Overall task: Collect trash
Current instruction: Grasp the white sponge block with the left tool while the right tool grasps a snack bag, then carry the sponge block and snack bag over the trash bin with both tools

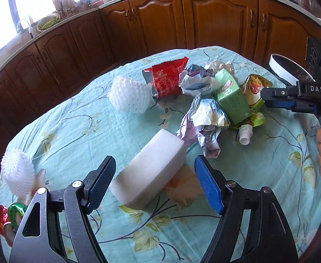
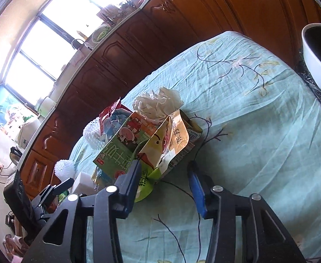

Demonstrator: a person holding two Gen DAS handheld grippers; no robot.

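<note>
Kitchen table [image 1: 72, 131]: left gripper [image 1: 155, 182] fingers spread around foam block [image 1: 151, 171]; "DAS"-marked right gripper [image 2: 164, 182] fingers ungripped.

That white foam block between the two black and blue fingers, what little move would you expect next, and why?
Probably the left gripper eases a little further forward and closes. The white foam block lies flat on the tablecloth between its open fingers, but neither pad touches it yet. Closing would give the hold needed to lift it toward the white bin at the table's far edge.
</note>
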